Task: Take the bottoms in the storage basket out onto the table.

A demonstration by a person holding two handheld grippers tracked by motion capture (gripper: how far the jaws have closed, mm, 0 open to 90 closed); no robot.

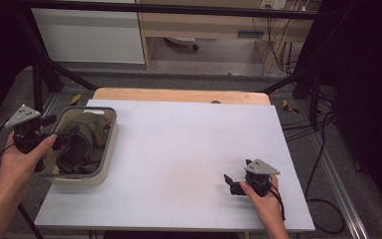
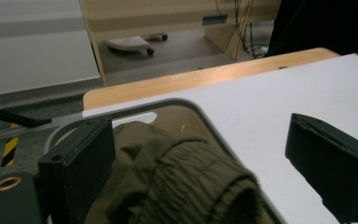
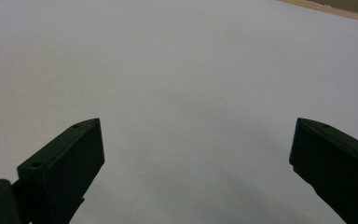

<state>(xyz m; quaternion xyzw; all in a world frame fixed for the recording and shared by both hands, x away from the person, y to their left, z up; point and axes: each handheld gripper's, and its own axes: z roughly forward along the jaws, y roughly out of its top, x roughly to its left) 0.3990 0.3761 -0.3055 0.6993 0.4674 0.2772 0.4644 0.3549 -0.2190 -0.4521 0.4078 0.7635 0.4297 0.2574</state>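
Your left hand-held gripper [image 2: 205, 158], jaws apart, sits right over the olive green cloth [image 1: 82, 142] in the grey tub [image 1: 110, 144]; your right hand-held gripper [image 1: 236, 185], also apart, is far off.

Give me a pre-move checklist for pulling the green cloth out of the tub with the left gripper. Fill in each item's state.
1. Left gripper open: ok, jaws stand wide apart.
2. Green cloth between the jaws: ok, its gathered edge bulges up between them.
3. Cloth inside the tub: ok, bunched within the rim.
4. Right gripper out of the way: ok, open, low over the white table on the far side.
5. Landing space on the table: ok, bare beside the tub.
6. Cloth snagged underneath: cannot tell.
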